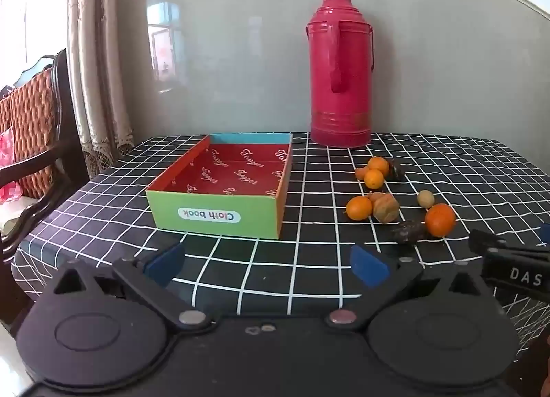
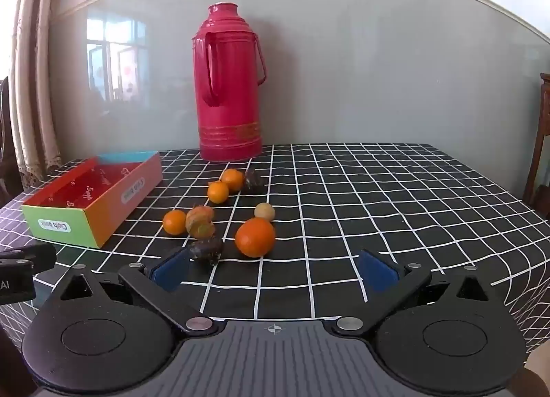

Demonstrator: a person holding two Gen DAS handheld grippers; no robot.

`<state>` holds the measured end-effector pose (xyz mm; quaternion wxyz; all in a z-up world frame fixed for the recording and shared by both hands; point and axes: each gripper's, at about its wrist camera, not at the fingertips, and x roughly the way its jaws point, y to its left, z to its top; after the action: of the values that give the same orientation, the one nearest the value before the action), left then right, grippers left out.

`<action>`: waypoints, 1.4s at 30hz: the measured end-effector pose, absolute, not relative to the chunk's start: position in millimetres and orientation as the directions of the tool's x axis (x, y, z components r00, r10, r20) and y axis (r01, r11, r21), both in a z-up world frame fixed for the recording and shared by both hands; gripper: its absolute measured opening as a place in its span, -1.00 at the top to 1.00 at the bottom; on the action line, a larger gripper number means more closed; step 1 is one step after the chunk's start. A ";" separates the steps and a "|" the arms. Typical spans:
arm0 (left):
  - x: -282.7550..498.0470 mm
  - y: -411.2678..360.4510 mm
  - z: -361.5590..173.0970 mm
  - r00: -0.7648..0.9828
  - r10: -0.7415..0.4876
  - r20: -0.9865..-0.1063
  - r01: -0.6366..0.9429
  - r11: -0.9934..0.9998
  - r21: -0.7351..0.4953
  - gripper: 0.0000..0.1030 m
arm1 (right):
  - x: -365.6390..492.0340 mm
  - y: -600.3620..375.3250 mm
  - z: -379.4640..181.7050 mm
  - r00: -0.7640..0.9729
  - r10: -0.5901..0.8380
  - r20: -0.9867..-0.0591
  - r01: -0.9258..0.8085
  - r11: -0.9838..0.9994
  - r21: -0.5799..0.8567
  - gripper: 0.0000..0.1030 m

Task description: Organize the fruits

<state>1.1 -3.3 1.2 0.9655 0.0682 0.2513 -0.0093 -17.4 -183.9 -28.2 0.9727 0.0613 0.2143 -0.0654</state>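
Note:
An empty colourful cardboard box (image 1: pixel 220 216) (image 2: pixel 99 221) with a red inside stands on the checked tablecloth. Right of it lie several fruits: small oranges (image 1: pixel 359 208) (image 2: pixel 174 221), a bigger orange (image 1: pixel 440 220) (image 2: pixel 255 237), a husked fruit (image 1: pixel 386 208) (image 2: pixel 199 221), a pale round fruit (image 1: pixel 425 198) (image 2: pixel 264 212) and dark wrinkled fruits (image 1: pixel 409 232) (image 2: pixel 207 249). My left gripper (image 1: pixel 266 264) is open and empty, just in front of the box. My right gripper (image 2: pixel 275 269) is open and empty, just in front of the big orange.
A tall red thermos (image 1: pixel 340 70) (image 2: pixel 228 84) stands at the back against the grey wall. A dark wooden chair (image 1: pixel 44 142) with a woven cushion is left of the table. The right gripper's side (image 1: pixel 512 259) shows at the left view's right edge.

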 end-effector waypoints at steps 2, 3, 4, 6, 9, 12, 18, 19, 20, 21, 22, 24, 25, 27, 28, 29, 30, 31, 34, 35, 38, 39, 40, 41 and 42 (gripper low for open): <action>-0.1 -4.3 -2.6 0.876 0.010 -0.481 0.051 0.992 0.115 -0.89 | -17.1 -183.1 -28.2 0.899 -0.102 -0.425 0.155 0.983 0.093 -1.00; 6.2 -2.2 -2.8 0.867 0.001 -0.497 0.057 0.993 0.101 -0.89 | -16.9 -182.5 -28.2 0.899 -0.102 -0.426 0.156 0.984 0.092 -1.00; 6.1 -2.3 -3.5 0.871 -0.005 -0.492 0.059 0.994 0.095 -0.89 | -16.6 -185.5 -29.6 0.897 -0.103 -0.430 0.156 0.984 0.089 -1.00; 3.1 1.3 -2.0 0.878 -0.012 -0.478 0.056 0.995 0.079 -0.89 | -16.7 -185.1 -30.3 0.896 -0.104 -0.431 0.155 0.984 0.086 -1.00; 4.9 2.7 -3.3 0.880 -0.013 -0.476 0.056 0.996 0.076 -0.89 | -12.2 -184.7 -30.7 0.893 -0.107 -0.438 0.159 0.983 0.086 -1.00; 2.4 3.2 0.9 0.883 -0.014 -0.469 0.056 0.995 0.077 -0.89 | -13.5 -184.7 -30.9 0.894 -0.107 -0.435 0.160 0.983 0.087 -1.00; 3.2 3.1 2.1 0.883 -0.011 -0.469 0.052 0.996 0.075 -0.89 | -14.3 -184.8 -30.9 0.893 -0.108 -0.437 0.160 0.983 0.084 -1.00; 3.4 3.4 2.0 0.883 -0.011 -0.470 0.052 0.996 0.074 -0.89 | -14.0 -184.8 -30.9 0.893 -0.109 -0.437 0.161 0.983 0.084 -1.00; 3.6 3.7 2.2 0.883 -0.011 -0.470 0.052 0.996 0.073 -0.89 | -13.8 -185.0 -31.3 0.893 -0.108 -0.438 0.161 0.983 0.085 -1.00; 3.6 3.7 2.1 0.883 -0.011 -0.470 0.051 0.996 0.072 -0.89 | -13.2 -185.4 -31.3 0.892 -0.107 -0.439 0.160 0.983 0.086 -1.00; 3.1 4.3 1.7 0.883 -0.011 -0.469 0.050 0.996 0.071 -0.89 | -13.4 -185.7 -31.1 0.892 -0.107 -0.439 0.160 0.983 0.085 -1.00; 3.1 4.7 1.4 0.883 -0.011 -0.468 0.050 0.996 0.070 -0.89 | -13.5 -185.9 -31.1 0.892 -0.107 -0.439 0.160 0.983 0.085 -1.00; 3.1 4.7 1.3 0.883 -0.011 -0.469 0.049 0.996 0.069 -0.89 | -13.3 -185.8 -31.3 0.892 -0.106 -0.440 0.160 0.983 0.086 -1.00; 3.4 4.1 1.3 0.883 -0.012 -0.469 0.050 0.996 0.069 -0.89 | -13.5 -185.4 -31.1 0.891 -0.108 -0.441 0.161 0.984 0.083 -1.00; 3.3 4.3 1.1 0.883 -0.012 -0.468 0.050 0.996 0.070 -0.89 | -13.2 -185.4 -31.2 0.891 -0.109 -0.441 0.161 0.984 0.082 -1.00; 3.4 4.0 1.1 0.884 -0.011 -0.468 0.050 0.996 0.070 -0.89 | -13.5 -185.7 -31.1 0.891 -0.108 -0.441 0.160 0.984 0.083 -1.00; 3.8 3.6 1.2 0.883 -0.011 -0.469 0.049 0.996 0.070 -0.89 | -13.7 -185.9 -31.1 0.891 -0.107 -0.441 0.160 0.984 0.083 -1.00; 3.1 4.2 1.0 0.883 -0.012 -0.468 0.050 0.996 0.069 -0.89 | -14.3 -186.4 -31.1 0.891 -0.107 -0.441 0.160 0.984 0.084 -1.00; 2.7 4.8 0.9 0.883 -0.012 -0.469 0.049 0.997 0.066 -0.89 | -14.1 -186.0 -31.3 0.890 -0.108 -0.442 0.161 0.984 0.083 -1.00; 2.6 4.8 1.0 0.883 -0.013 -0.468 0.050 0.997 0.066 -0.89 | -14.4 -186.0 -31.4 0.890 -0.108 -0.443 0.161 0.984 0.083 -1.00; 2.6 5.0 0.9 0.884 -0.013 -0.468 0.049 0.997 0.066 -0.89 | -14.1 -186.2 -31.6 0.890 -0.108 -0.443 0.161 0.984 0.083 -1.00; 2.8 4.6 1.0 0.884 -0.012 -0.468 0.048 0.997 0.065 -0.89 | -14.2 -186.4 -31.6 0.890 -0.108 -0.443 0.161 0.984 0.083 -1.00; 2.4 5.5 0.6 0.883 -0.013 -0.468 0.049 0.997 0.065 -0.89 | -13.9 -186.2 -31.5 0.890 -0.108 -0.444 0.161 0.984 0.083 -1.00; 2.5 5.7 0.5 0.883 -0.013 -0.469 0.049 0.997 0.064 -0.89 | -13.9 -186.1 -31.5 0.890 -0.108 -0.444 0.161 0.983 0.083 -1.00; 2.5 5.6 0.4 0.883 -0.013 -0.468 0.049 0.997 0.064 -0.89 | -13.9 -185.9 -31.5 0.890 -0.109 -0.444 0.161 0.983 0.083 -1.00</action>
<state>2.5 5.6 0.4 0.9697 0.0371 0.2409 -0.0158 -13.9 -185.9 -31.5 0.9702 0.0587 0.2244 -0.0696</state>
